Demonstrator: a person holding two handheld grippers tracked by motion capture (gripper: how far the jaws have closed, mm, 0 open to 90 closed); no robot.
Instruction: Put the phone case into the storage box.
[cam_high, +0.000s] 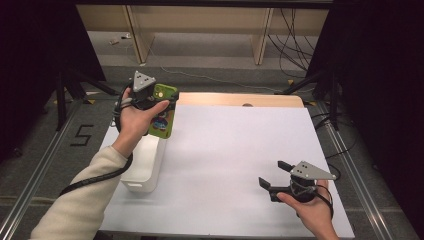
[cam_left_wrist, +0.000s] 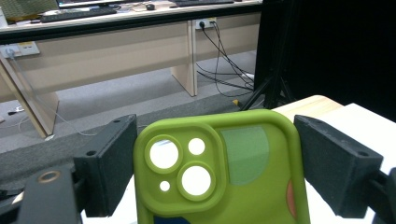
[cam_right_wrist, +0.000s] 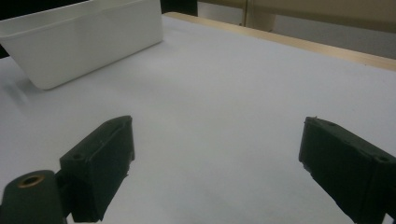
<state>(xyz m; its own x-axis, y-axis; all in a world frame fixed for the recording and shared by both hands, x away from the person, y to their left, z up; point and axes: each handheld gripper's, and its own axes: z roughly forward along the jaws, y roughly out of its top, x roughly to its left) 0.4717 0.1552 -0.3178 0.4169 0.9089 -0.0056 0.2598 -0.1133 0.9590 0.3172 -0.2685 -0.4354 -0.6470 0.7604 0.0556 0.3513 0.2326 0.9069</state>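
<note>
A green phone case (cam_high: 165, 112) with round camera cut-outs and a coloured picture on its back hangs above the far left of the white table. My left gripper (cam_high: 161, 104) is shut on it, a jaw pressed to each long side. From the left gripper view, the green phone case (cam_left_wrist: 219, 172) stands upright between the two black jaws. Below it, a white bin (cam_high: 145, 165) stands at the table's left edge. My right gripper (cam_high: 273, 175) rests low at the near right of the table, open, with only bare sheet in its gap (cam_right_wrist: 212, 163).
The white sheet (cam_high: 235, 155) covers the table, and a wooden strip (cam_high: 240, 100) shows along its far edge. In the right gripper view the white bin (cam_right_wrist: 88, 42) stands across the sheet. Tripod legs and cables sit on the floor beyond.
</note>
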